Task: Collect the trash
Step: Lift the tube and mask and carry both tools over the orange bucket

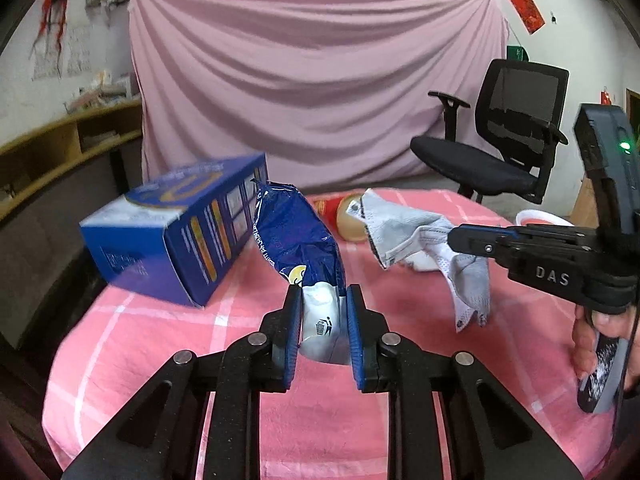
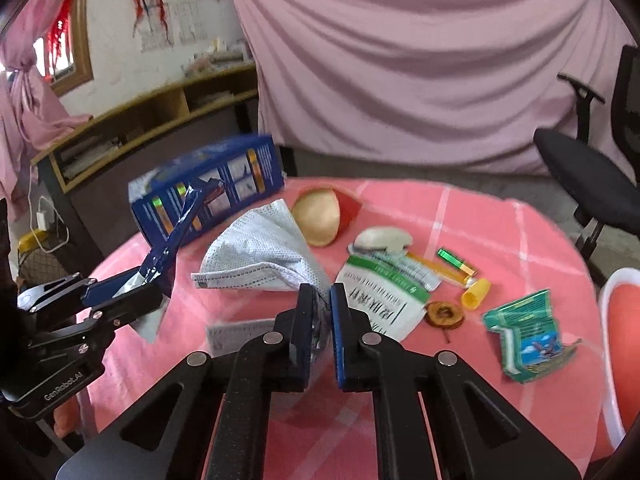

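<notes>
blue snack bag and grey face mask lifted above table.

Blue box blurred, white bin cut by rt edge

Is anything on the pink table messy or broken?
Yes. The green packet near the right edge is crumpled and torn. Wrappers, a yellow cap and a dried fruit slice lie scattered on the table. The blue box sits tilted, not flat.
</notes>
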`<state>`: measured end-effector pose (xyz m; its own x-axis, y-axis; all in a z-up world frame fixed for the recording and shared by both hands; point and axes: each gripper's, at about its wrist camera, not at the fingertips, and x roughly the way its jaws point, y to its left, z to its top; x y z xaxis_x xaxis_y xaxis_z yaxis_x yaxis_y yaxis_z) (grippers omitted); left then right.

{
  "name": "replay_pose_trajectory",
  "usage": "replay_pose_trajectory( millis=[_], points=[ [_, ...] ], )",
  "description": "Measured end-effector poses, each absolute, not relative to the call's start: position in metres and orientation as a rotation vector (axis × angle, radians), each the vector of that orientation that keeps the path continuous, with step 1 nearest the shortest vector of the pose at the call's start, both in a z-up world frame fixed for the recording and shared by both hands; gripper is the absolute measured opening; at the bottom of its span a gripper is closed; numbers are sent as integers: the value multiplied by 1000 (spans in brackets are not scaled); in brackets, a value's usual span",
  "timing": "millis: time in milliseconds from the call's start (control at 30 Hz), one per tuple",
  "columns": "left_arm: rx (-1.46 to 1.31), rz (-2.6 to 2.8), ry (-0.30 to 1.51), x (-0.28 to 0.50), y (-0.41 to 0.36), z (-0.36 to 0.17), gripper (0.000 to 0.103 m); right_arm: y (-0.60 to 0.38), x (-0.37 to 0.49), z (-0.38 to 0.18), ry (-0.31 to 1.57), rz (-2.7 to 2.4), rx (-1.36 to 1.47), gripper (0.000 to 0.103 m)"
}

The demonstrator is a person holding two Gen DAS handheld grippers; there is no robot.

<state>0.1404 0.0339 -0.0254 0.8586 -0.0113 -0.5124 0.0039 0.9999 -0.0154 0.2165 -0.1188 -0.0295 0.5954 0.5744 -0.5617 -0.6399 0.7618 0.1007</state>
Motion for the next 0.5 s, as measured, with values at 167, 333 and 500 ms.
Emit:
replay_pose_trajectory(
  millis=[167,333,500],
  points=[
    [13,-3,438,138,10,-6,18,-144,197,-9,424,660,-53,7],
    [69,-56,332,145,-31,18,18,-190,187,19,229,550,0,7],
    [120,-157,241,160,-90,40,18,-248,185,38,93,407,32,7]
  ],
)
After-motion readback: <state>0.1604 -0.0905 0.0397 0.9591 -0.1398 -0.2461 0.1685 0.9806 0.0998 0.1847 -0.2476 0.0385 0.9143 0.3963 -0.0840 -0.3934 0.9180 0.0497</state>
